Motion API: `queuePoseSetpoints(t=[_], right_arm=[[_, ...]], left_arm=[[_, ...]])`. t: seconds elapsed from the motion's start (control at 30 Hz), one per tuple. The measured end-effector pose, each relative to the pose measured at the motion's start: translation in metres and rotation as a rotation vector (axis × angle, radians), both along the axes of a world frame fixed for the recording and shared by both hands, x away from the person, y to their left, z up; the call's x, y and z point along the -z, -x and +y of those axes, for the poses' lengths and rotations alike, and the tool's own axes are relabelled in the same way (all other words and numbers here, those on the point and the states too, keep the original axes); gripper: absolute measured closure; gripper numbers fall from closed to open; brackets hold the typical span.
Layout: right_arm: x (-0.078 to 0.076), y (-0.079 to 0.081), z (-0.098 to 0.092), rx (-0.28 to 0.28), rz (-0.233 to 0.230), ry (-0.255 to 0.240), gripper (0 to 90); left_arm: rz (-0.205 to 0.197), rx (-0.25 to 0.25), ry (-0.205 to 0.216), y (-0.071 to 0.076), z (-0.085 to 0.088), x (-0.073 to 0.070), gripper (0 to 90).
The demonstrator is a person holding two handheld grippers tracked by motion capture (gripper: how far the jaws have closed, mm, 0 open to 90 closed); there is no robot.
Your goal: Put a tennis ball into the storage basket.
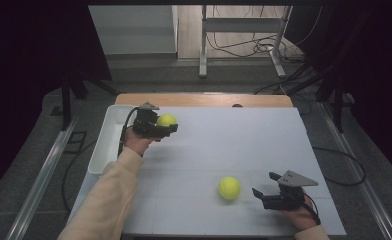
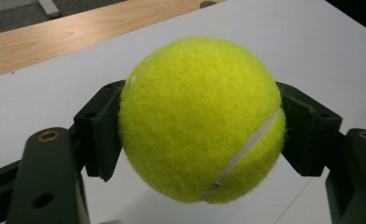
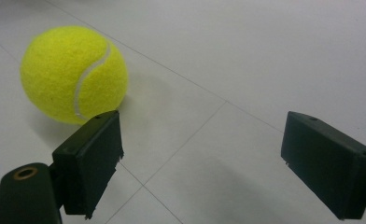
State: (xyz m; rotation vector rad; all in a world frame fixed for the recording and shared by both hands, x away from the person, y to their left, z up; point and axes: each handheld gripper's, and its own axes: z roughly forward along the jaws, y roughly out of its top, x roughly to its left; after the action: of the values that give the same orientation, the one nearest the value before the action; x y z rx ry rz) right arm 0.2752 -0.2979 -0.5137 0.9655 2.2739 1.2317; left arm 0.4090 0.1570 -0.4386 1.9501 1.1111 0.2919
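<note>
The left gripper (image 1: 167, 126) is clamped on a yellow tennis ball (image 1: 166, 120). In the left gripper view the held tennis ball (image 2: 200, 120) sits squarely between the two black jaws, one pad pressed against each side, its white seam curving down the side toward the right-hand jaw. The ball hangs clear of the white table (image 2: 321, 42) beneath the jaws, and a strip of wooden edge (image 2: 69, 35) runs beyond it. In the high view a white tray (image 1: 107, 140) lies just behind this gripper, beside the person's sleeve (image 1: 106, 200).

The right gripper (image 1: 265, 184) has its jaws wide apart with nothing between them. A second tennis ball (image 1: 229, 188) rests on the table just ahead of the jaw tips. In the right gripper view this second ball (image 3: 73, 74) lies beyond the left-hand jaw and outside the gap, close to that jaw's tip; whether it touches the pad cannot be told. The space between the jaws frames bare white table (image 3: 204, 154).
</note>
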Motion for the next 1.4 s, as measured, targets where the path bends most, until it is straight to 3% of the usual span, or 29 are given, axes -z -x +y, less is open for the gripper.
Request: queuePoseSetpoints(t=[0.2,0.67,1.4], right_arm=[[0.000,0.000,0.000,0.001,0.000,0.000,13.4],[0.000,0.000,0.000,0.002,-0.002,0.000,13.4],[0.000,0.000,0.000,0.003,-0.002,0.000,13.4]], left_arm=[[-0.019,0.009,0.021,0.007,0.001,-0.008,26.3],[-0.062,0.026,0.026,0.017,0.002,-0.024,26.3],[-0.083,-0.029,0.034,0.020,0.025,-0.038,26.3]])
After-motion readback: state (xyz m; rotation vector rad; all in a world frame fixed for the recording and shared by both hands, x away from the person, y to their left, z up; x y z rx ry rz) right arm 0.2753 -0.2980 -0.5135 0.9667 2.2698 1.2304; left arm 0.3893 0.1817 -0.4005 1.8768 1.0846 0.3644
